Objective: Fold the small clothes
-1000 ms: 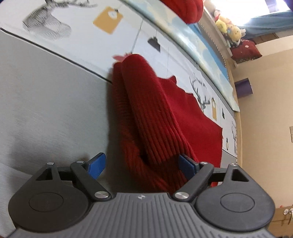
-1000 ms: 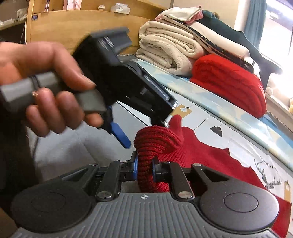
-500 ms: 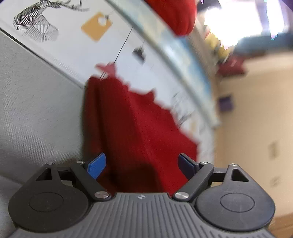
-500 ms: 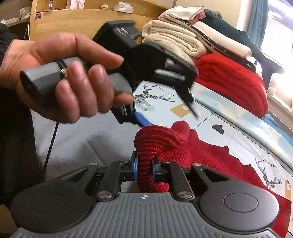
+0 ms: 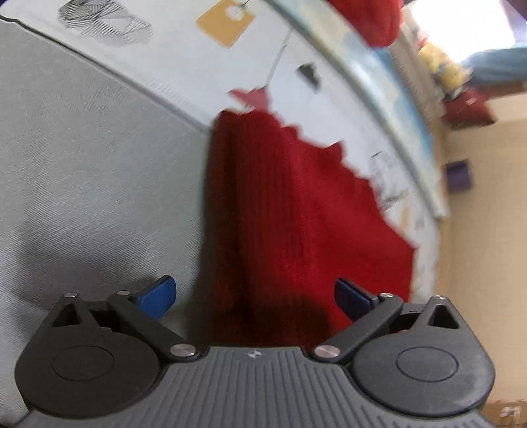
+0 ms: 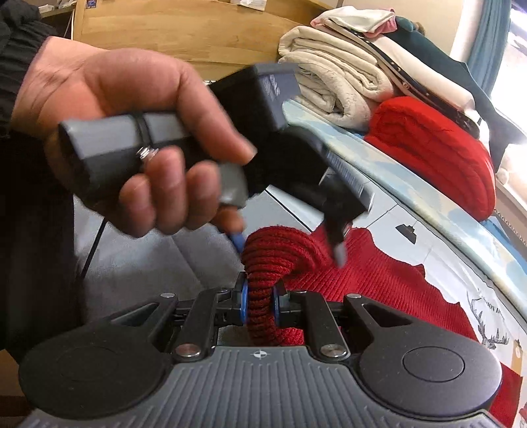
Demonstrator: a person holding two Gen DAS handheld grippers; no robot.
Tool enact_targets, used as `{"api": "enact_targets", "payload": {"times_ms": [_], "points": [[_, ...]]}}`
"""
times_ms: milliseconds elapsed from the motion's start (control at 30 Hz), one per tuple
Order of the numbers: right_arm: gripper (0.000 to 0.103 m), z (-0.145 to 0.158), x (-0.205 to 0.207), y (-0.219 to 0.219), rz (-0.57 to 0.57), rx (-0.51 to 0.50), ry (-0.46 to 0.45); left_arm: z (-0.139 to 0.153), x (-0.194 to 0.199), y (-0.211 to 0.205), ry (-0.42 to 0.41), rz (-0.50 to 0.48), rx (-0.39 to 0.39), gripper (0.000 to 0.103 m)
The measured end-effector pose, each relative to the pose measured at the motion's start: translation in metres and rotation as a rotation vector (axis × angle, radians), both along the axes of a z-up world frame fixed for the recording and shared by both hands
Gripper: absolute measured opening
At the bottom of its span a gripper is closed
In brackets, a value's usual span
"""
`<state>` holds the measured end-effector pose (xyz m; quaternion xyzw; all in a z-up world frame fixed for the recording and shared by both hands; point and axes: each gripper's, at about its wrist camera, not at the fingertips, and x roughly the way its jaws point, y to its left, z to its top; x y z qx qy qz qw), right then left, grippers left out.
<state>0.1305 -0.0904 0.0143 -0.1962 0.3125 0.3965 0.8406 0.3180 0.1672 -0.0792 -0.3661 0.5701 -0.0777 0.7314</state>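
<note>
A dark red ribbed knit garment (image 5: 296,214) lies on the bed, partly folded lengthwise. My right gripper (image 6: 260,296) is shut on a thick raised fold of this garment (image 6: 378,280), which bulges up between the blue pads. My left gripper (image 5: 253,293) hangs just above the cloth with its jaws opening wide, and the pads touch nothing. The right wrist view shows a person's hand (image 6: 131,131) holding the left gripper (image 6: 288,247), its fingertips straddling the top of the raised fold.
Grey bedding (image 5: 82,164) lies left of the garment, and a white mat printed with deer (image 5: 197,59) lies beyond it. Folded blankets (image 6: 346,75) and a bright red folded knit (image 6: 438,148) are stacked at the back by a wooden headboard (image 6: 197,29).
My left gripper's jaws have spread wider, and it has come down over the raised fold after lifting away. The right gripper has kept its grip and place.
</note>
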Motion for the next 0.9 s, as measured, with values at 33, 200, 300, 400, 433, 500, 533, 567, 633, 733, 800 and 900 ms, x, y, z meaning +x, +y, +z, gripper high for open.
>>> {"api": "enact_targets", "payload": {"times_ms": [33, 200, 300, 400, 433, 500, 533, 567, 633, 733, 800, 900], "points": [[0.014, 0.0, 0.0, 0.0, 0.002, 0.001, 0.001, -0.002, 0.001, 0.0, -0.01, -0.005, -0.019, 0.102], [0.014, -0.002, 0.002, -0.001, 0.012, 0.009, 0.02, -0.022, 0.007, -0.018, 0.063, -0.083, 0.011, 0.102], [0.014, -0.004, 0.004, -0.001, 0.016, 0.01, 0.029, -0.026, 0.012, -0.019, 0.061, -0.088, -0.008, 0.1], [0.014, -0.003, 0.006, -0.001, 0.012, 0.024, 0.041, -0.032, 0.015, -0.021, 0.091, -0.11, -0.021, 0.09], [0.014, -0.003, 0.007, -0.001, 0.012, 0.027, 0.045, -0.035, 0.016, -0.023, 0.102, -0.121, -0.02, 0.086], [0.014, -0.004, 0.009, 0.0, 0.013, 0.029, 0.056, -0.039, 0.02, -0.028, 0.108, -0.151, -0.013, 0.075], [0.014, -0.005, 0.009, 0.0, 0.015, 0.03, 0.061, -0.039, 0.023, -0.031, 0.1, -0.164, 0.006, 0.072], [0.014, -0.006, 0.01, 0.001, 0.015, 0.028, 0.064, -0.038, 0.024, -0.033, 0.091, -0.175, 0.022, 0.066], [0.014, -0.007, 0.013, 0.003, 0.013, 0.029, 0.07, -0.037, 0.023, -0.034, 0.074, -0.184, 0.033, 0.056], [0.014, -0.008, 0.017, 0.007, 0.014, 0.042, 0.082, -0.026, 0.02, -0.026, 0.034, -0.174, 0.024, 0.044], [0.014, -0.005, 0.02, 0.011, 0.014, 0.059, 0.082, -0.015, 0.015, -0.016, 0.002, -0.143, 0.005, 0.041], [0.014, 0.005, 0.03, 0.016, -0.015, 0.134, 0.1, 0.008, 0.01, 0.0, -0.064, -0.092, -0.004, 0.039]]}}
